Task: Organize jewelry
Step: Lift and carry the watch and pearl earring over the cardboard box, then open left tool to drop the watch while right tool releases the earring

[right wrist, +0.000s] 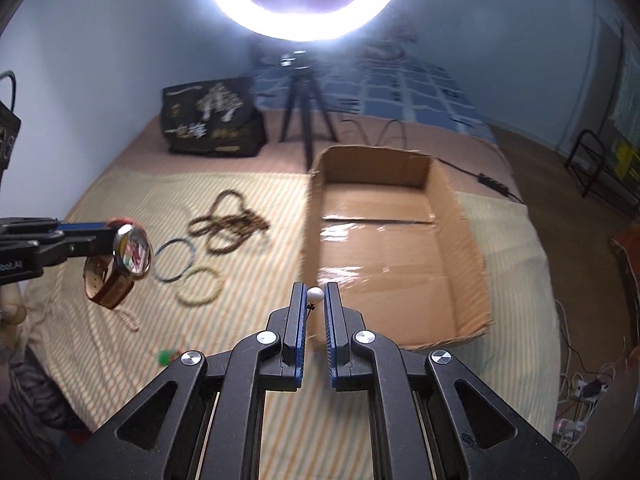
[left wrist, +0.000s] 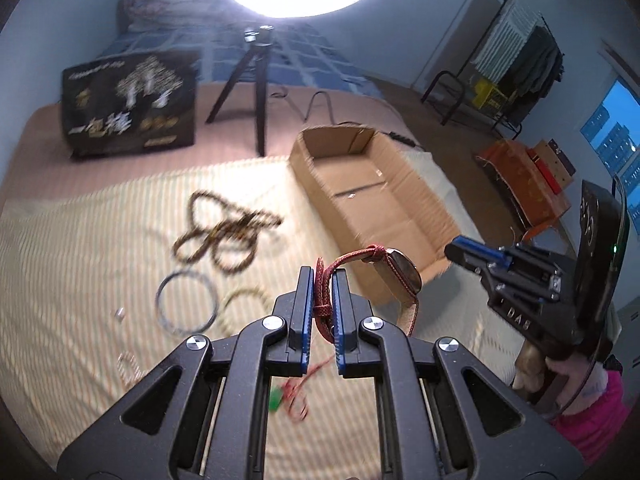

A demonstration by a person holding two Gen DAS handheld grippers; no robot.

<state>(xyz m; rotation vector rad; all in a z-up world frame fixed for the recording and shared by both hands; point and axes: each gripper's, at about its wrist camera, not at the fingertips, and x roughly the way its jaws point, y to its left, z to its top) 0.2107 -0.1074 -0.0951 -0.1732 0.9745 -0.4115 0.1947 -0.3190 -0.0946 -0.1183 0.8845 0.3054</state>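
Because the left gripper [left wrist: 323, 280] clamps only the red strap of the watch [left wrist: 396, 276], the heavy case hangs out to the side and may swing or slip before it is over the box [left wrist: 384, 208]. The right gripper [right wrist: 315, 300] is pinched on a pearl [right wrist: 315, 294] at its very tips, so this could pop out.

A bright ring light [right wrist: 304, 0] shines from above on a black tripod [right wrist: 306, 112], which stands on a bed [left wrist: 120, 128] with a pink sheet. The walls [right wrist: 120, 40] are pale blue. At the right, a clothes rack [left wrist: 528, 60] stands on a brown floor [left wrist: 440, 120], near a window [left wrist: 616, 136].
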